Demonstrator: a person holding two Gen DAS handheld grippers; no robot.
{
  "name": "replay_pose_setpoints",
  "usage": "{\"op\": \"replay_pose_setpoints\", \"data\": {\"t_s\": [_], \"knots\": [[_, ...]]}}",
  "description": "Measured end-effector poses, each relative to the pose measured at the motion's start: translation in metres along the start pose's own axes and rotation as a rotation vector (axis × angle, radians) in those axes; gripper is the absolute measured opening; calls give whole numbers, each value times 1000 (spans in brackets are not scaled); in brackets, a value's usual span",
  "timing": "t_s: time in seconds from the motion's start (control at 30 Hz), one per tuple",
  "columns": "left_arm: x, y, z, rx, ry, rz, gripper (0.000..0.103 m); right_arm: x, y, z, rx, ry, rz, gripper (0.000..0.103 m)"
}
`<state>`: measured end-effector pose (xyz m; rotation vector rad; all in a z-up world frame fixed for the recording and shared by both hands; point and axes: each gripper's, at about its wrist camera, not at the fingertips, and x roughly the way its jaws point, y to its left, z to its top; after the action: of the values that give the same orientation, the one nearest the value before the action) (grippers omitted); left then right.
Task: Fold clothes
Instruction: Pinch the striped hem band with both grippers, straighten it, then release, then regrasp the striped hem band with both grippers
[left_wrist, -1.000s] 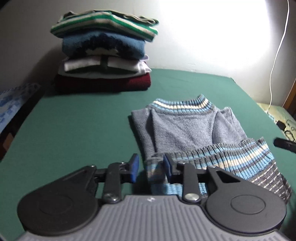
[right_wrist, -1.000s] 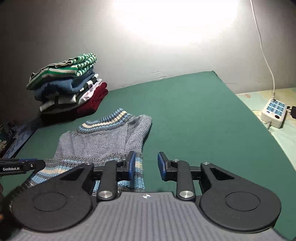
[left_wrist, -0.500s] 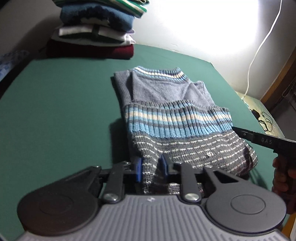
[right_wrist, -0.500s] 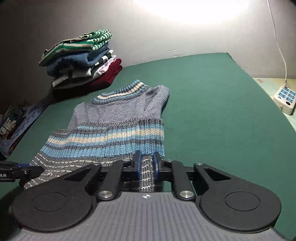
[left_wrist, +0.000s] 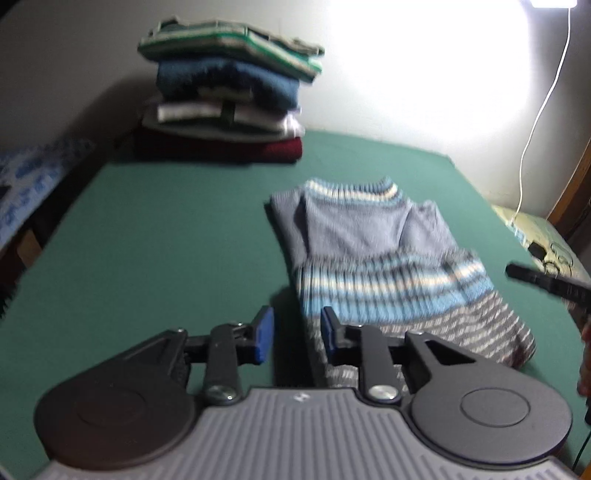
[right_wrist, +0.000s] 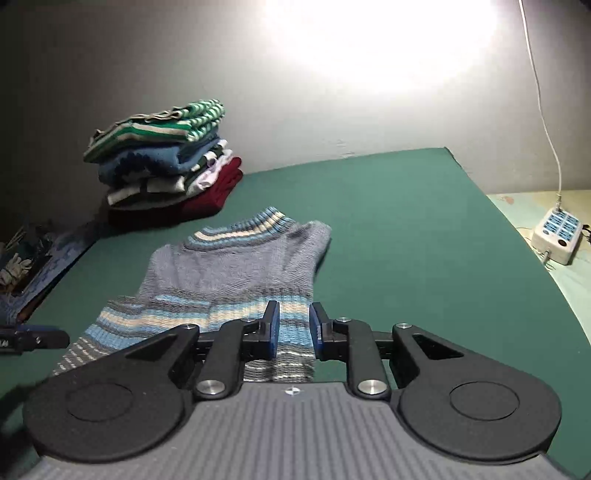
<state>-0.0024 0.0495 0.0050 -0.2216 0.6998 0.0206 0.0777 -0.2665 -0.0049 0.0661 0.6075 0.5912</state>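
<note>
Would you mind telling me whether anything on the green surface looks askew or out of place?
Mostly tidy. The grey striped sweater lies folded, but its turned-up hem sits slanted, splaying past the body on one side. The stack of folded clothes leans slightly.

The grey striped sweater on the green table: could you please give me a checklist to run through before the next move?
1. Left gripper free of cloth: ok, jaws apart over bare table.
2. Right gripper free of cloth: not ok, jaws opening with the sweater edge between them.
3. Hem folded up over the body: ok.
4. Side edges lined up: not ok, the folded part flares wider than the body.
5. Stack of folded clothes steady: ok, upright in the far corner.
</note>
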Motion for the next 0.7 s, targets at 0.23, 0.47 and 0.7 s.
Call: {"op": "replay_pose_setpoints", "data": {"t_s": [0.23,0.47,0.7], "knots": [[39,-35,2,88,50,-21,32,40,22,-9,-72,106,-3,19],[70,-22,4,105,71,-5,54,48,4,-4,46,91,-22,24],[71,-3,11,24,98,-52,65,34,-19,5,179,92,2,25]]}}
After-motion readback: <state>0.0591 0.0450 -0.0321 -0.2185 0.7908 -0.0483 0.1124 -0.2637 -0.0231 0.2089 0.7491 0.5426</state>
